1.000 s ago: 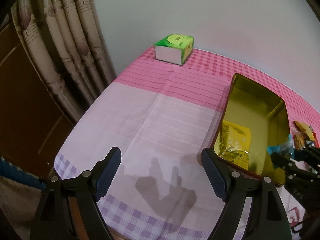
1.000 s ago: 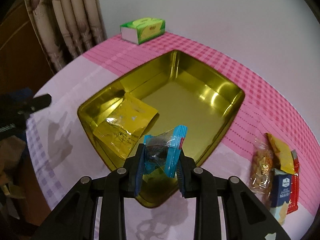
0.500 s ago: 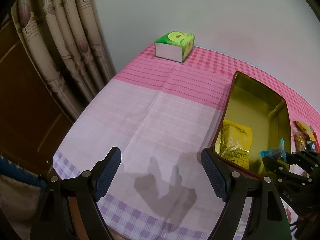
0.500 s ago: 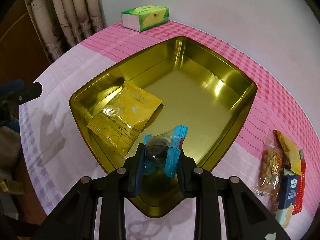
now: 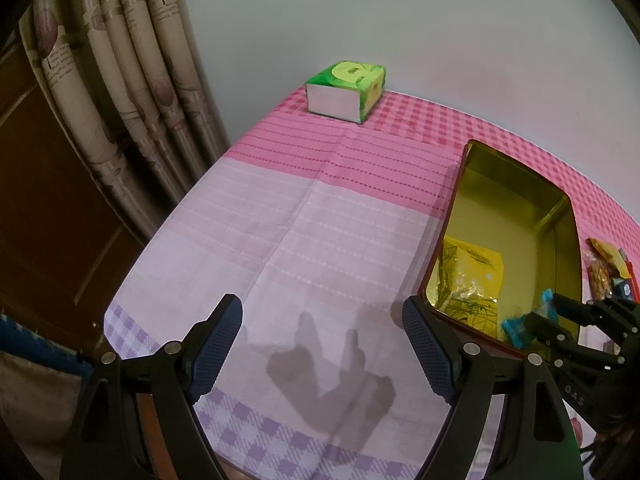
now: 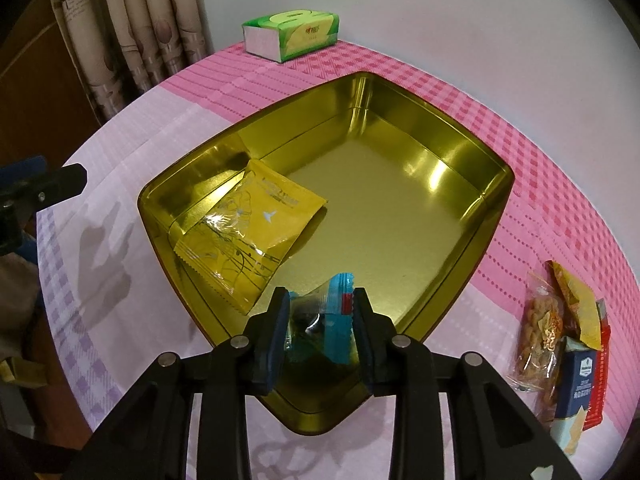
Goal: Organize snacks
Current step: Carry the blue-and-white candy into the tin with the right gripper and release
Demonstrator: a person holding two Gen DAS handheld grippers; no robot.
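Observation:
A gold tin tray (image 6: 460, 144) sits on the pink tablecloth with a yellow snack packet (image 6: 248, 236) lying in its near-left part. My right gripper (image 6: 320, 312) is shut on a small blue-and-clear snack packet (image 6: 332, 320) and holds it over the tray's near corner. In the left wrist view the tray (image 5: 556, 204) is at the right, with the yellow packet (image 5: 472, 276) inside and the right gripper (image 5: 540, 316) holding the blue packet (image 5: 516, 326) over it. My left gripper (image 5: 322, 356) is open and empty above the cloth, left of the tray.
Several loose snack packets (image 6: 560, 332) lie on the cloth right of the tray. A green tissue box (image 6: 292, 34) stands at the table's far edge by the wall. Curtains (image 5: 120, 92) hang at the left, beyond the table edge.
My right gripper has moved forward and down with the blue packet, from in front of the tray to over its near corner. The left gripper has barely moved.

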